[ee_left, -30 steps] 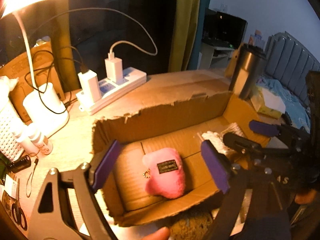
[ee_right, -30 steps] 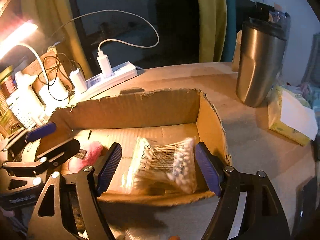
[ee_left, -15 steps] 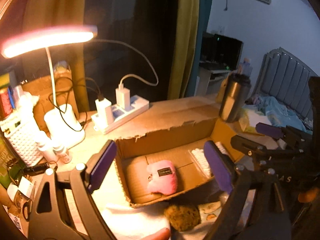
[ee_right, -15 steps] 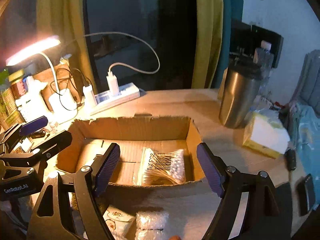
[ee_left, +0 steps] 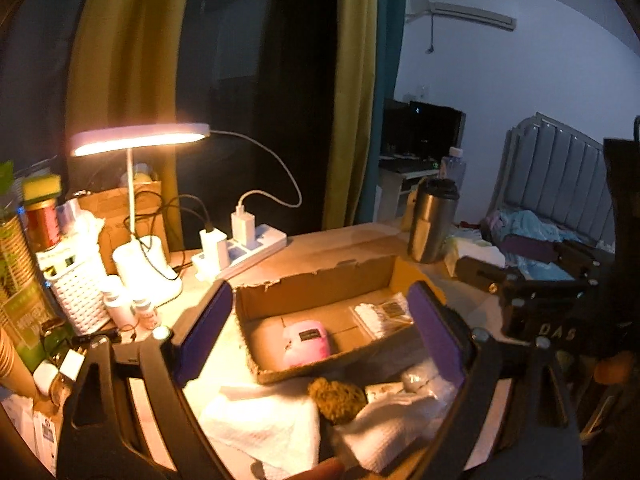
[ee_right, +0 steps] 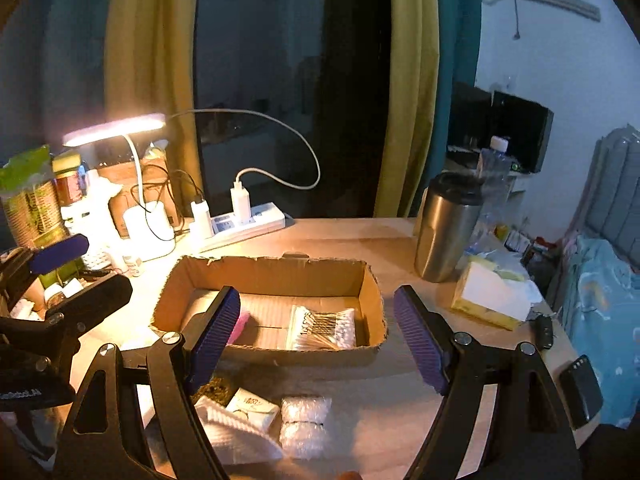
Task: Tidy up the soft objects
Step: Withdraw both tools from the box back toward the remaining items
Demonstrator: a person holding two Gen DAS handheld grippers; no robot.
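While the pink plush (ee_left: 306, 342) lies in the left part of the cardboard box (ee_right: 372, 292), I see the bag of cotton swabs (ee_right: 324, 328) flat on the box floor toward its right end, the two apart from each other. On the tabletop (ee_right: 360, 240) just in front of the box sit more soft things: a white cloth (ee_left: 260, 428), a brown sponge (ee_left: 336, 398), a small white packet (ee_right: 252, 404) and a bubble-wrap bundle (ee_right: 306, 426).

My left gripper (ee_left: 320, 336) hangs above this near pile with its jaws spread wide and nothing between them. My right gripper (ee_right: 316, 336) hangs beside it, jaws also wide apart and holding nothing; the box front shows through the gap.

Farther out, a steel tumbler (ee_right: 446, 228) stands right of the box, with a tissue pack (ee_right: 492, 296) near it. Behind the box lie a white power strip (ee_right: 240, 224) with chargers plugged in and a lit desk lamp (ee_left: 136, 138) at the left.
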